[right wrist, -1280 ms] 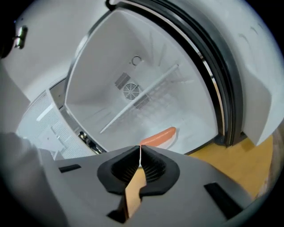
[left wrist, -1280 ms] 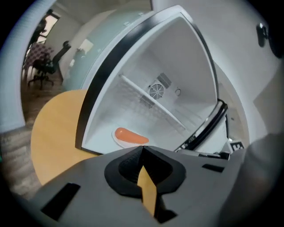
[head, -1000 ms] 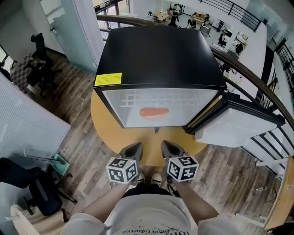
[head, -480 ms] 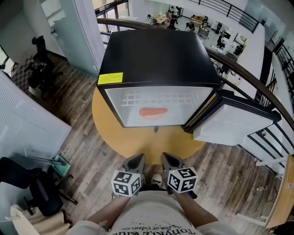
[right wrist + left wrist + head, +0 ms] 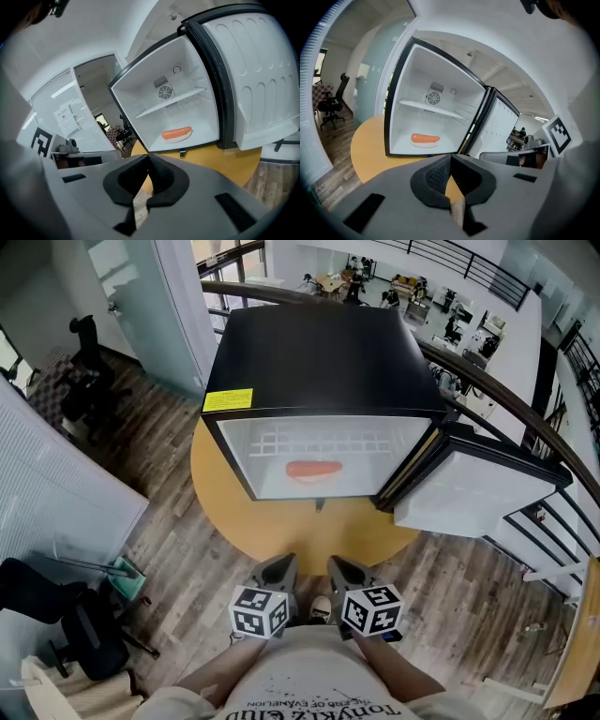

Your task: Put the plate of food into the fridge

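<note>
A black mini fridge [image 5: 319, 352] stands on a round yellow table [image 5: 281, 531], its door [image 5: 478, 493] swung open to the right. On the fridge floor lies a white plate with an orange sausage [image 5: 313, 470], also seen in the left gripper view [image 5: 425, 139] and the right gripper view [image 5: 176, 133]. My left gripper [image 5: 277, 570] and right gripper [image 5: 343, 568] hang side by side close to my body, well short of the table's near edge. Both are shut with nothing between their jaws, as the left gripper view [image 5: 451, 161] and the right gripper view [image 5: 149, 161] show.
A wire shelf [image 5: 433, 109] spans the upper fridge. Black office chairs [image 5: 80, 367] stand on the wood floor at the left, another [image 5: 56, 634] at the lower left. A curved dark railing [image 5: 525, 418] runs behind and right of the fridge. A white partition [image 5: 56, 502] is at the left.
Both grippers have drawn back from the table toward my body. The plate stays where it was in the fridge, and the door stays open.
</note>
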Action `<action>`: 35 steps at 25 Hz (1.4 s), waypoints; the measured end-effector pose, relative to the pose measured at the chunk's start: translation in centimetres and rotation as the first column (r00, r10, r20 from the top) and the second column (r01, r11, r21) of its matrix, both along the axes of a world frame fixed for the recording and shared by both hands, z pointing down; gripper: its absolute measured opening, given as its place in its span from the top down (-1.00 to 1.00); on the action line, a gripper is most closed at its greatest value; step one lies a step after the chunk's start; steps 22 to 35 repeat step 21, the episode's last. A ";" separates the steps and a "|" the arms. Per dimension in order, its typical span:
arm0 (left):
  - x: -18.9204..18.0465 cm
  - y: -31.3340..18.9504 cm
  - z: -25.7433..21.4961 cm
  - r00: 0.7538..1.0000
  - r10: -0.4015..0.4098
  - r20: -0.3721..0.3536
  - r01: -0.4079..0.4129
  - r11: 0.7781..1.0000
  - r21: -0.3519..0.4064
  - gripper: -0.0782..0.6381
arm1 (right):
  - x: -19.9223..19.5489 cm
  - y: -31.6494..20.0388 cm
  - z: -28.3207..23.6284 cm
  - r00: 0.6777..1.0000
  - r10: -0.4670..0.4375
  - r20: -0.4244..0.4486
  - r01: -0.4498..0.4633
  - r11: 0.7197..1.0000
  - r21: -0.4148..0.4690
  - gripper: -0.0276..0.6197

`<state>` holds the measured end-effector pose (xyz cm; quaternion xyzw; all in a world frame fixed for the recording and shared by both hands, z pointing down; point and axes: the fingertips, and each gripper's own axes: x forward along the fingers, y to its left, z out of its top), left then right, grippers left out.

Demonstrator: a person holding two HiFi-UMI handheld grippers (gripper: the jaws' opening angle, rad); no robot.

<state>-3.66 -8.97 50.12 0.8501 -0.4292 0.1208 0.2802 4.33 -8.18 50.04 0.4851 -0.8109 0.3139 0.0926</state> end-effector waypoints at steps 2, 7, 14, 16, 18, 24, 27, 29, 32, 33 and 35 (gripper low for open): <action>0.1 0.0 -0.1 1.000 0.004 -0.003 -0.004 1.000 0.003 0.71 | -0.1 -0.2 -0.2 1.000 -0.002 0.003 0.002 1.000 0.003 0.83; 0.1 0.1 -0.3 1.000 0.009 -0.001 -0.009 1.000 0.013 0.71 | -0.1 -0.1 -0.2 1.000 0.002 -0.007 -0.002 1.000 0.006 0.83; 0.0 0.3 -0.4 1.000 0.014 -0.005 -0.014 1.000 0.012 0.71 | -0.2 0.2 0.0 1.000 0.001 -0.025 -0.002 1.000 -0.002 0.83; -0.1 0.3 -0.4 1.000 0.013 -0.005 -0.013 1.000 0.012 0.71 | -0.3 0.4 0.0 1.000 0.001 -0.028 -0.001 1.000 -0.002 0.83; -0.2 0.4 -0.4 1.000 0.013 -0.003 -0.013 1.000 0.013 0.71 | -0.4 0.5 0.0 1.000 -0.002 -0.029 0.002 1.000 -0.001 0.83; -0.3 0.5 -0.4 1.000 0.014 -0.001 -0.014 1.000 0.012 0.71 | -0.6 0.6 -0.1 1.000 -0.005 -0.029 0.005 1.000 -0.001 0.83; -0.3 0.5 -0.4 1.000 0.014 -0.001 -0.014 1.000 0.012 0.71 | -0.6 0.6 -0.1 1.000 -0.005 -0.029 0.005 1.000 -0.001 0.83; -0.3 0.5 -0.4 1.000 0.014 -0.001 -0.014 1.000 0.012 0.71 | -0.6 0.6 -0.1 1.000 -0.005 -0.029 0.005 1.000 -0.001 0.83; -0.3 0.5 -0.4 1.000 0.014 -0.001 -0.014 1.000 0.012 0.71 | -0.6 0.6 -0.1 1.000 -0.005 -0.029 0.005 1.000 -0.001 0.83; -0.3 0.5 -0.4 1.000 0.014 -0.001 -0.014 1.000 0.012 0.71 | -0.6 0.6 -0.1 1.000 -0.005 -0.029 0.005 1.000 -0.001 0.83; -0.3 0.5 -0.4 1.000 0.014 -0.001 -0.014 1.000 0.012 0.71 | -0.6 0.6 -0.1 1.000 -0.005 -0.029 0.005 1.000 -0.001 0.83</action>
